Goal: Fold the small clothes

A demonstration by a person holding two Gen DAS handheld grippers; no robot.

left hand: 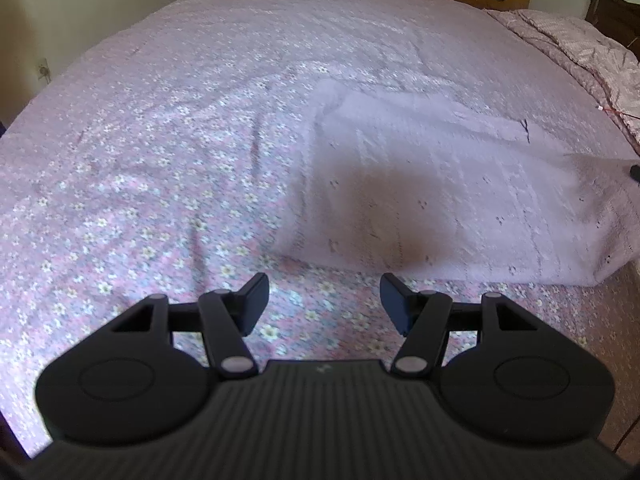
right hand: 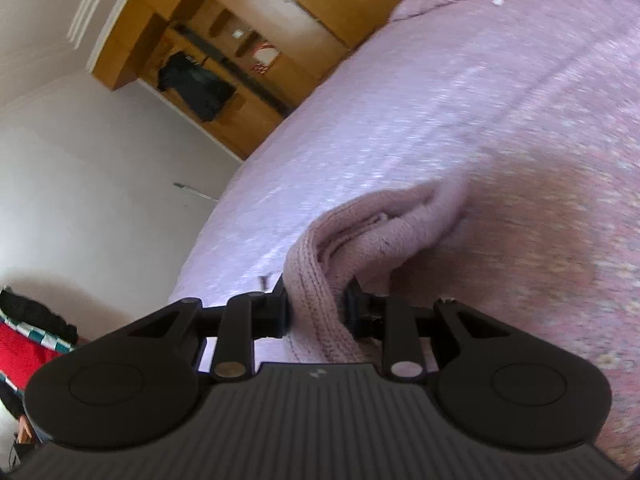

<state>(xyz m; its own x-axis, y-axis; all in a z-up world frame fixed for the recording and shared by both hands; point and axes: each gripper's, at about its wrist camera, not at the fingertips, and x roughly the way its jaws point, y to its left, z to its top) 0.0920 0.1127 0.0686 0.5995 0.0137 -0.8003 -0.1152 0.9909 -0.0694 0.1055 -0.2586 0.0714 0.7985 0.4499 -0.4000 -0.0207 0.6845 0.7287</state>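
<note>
- One pink knitted garment (left hand: 452, 184) lies spread on the bed, toward the right side in the left wrist view, its near edge just beyond the left gripper.
- Its right end is bunched and lifted; in the right wrist view a thick fold of the same knit (right hand: 344, 256) rises off the bed and runs down between the claw's fingers.
- The right gripper (right hand: 316, 308) is clamped on that fold, both black pads pressing against the ribbed edge from either side.
- The left gripper (left hand: 324, 304) hangs over the bedspread with its fingers well apart and nothing between them; it points down at the floral cloth just short of the garment's edge.
- A dark soft shadow falls across the near part of the garment.
- The bedspread (left hand: 160, 152) is pink with small pale flowers and covers the whole bed.
- A rumpled pink quilt (left hand: 580, 52) lies along the far right of the bed.
- Beyond the bed stand wooden cupboards (right hand: 224, 40) against a pale wall (right hand: 100, 168).
</note>
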